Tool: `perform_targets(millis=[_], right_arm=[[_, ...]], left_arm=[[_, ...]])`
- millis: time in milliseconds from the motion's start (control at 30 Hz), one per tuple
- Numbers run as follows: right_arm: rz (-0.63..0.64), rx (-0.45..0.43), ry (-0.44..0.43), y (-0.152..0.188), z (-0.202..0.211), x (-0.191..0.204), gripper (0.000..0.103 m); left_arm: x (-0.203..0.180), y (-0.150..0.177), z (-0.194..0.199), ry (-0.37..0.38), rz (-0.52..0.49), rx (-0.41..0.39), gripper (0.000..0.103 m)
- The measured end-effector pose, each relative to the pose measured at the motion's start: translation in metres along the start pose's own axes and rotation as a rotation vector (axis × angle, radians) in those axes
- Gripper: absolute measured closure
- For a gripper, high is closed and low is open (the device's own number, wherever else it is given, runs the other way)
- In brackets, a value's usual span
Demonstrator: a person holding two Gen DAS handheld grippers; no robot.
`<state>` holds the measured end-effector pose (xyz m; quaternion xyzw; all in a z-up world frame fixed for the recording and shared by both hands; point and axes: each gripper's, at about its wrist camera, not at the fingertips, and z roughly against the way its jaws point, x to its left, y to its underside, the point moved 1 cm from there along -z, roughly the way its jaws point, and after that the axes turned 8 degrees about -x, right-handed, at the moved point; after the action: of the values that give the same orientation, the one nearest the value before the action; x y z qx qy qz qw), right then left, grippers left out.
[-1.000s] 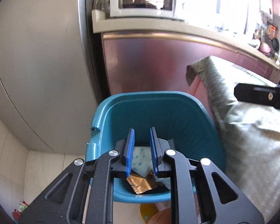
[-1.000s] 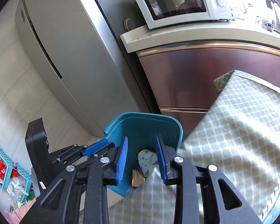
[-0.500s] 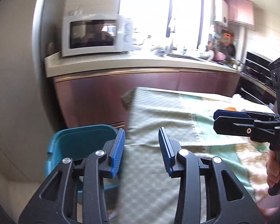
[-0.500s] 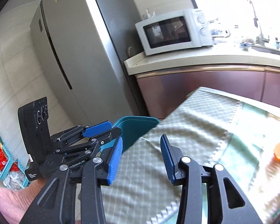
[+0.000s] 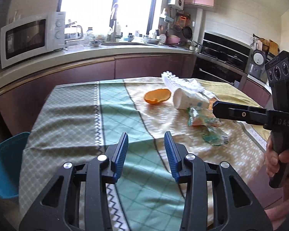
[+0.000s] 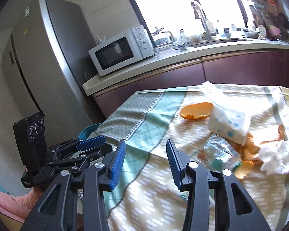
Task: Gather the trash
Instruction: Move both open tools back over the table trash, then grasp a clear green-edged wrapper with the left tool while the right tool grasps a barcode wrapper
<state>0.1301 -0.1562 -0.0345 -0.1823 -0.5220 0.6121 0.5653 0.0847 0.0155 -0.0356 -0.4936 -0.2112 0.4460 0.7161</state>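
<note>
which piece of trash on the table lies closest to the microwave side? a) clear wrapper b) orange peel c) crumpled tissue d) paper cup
b: the orange peel lies nearest the microwave side, with the paper cup just beyond it and the clear wrapper and crumpled tissue farther off.

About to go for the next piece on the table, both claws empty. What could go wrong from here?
The clear wrapper is flat on the loose tablecloth; a claw may pinch cloth with it and drag the pile.

The orange peel is a curved shell, so it could slip or crack between the pads.

The teal bin sits below the table's edge, so light scraps might drop short.
</note>
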Motion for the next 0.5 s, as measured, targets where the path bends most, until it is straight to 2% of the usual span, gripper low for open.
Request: perform_targets(millis=[133,267,500], right_arm=[[-0.062,-0.017,0.089,0.009,0.021,-0.038,0.061],[-0.114,-0.025,0.137,0.015,0.028,-0.061,0.061],[-0.170,-0.023,0.151,0.026,0.029,-0.082,0.061]], left_arm=[[-0.032,0.003,-0.017,0.074,-0.028,0.037,0.063],[-0.054,0.007,-0.036,0.132,-0.046,0.072,0.063],[-0.080,0.011,-0.062,0.197,-0.050,0.130,0.062]])
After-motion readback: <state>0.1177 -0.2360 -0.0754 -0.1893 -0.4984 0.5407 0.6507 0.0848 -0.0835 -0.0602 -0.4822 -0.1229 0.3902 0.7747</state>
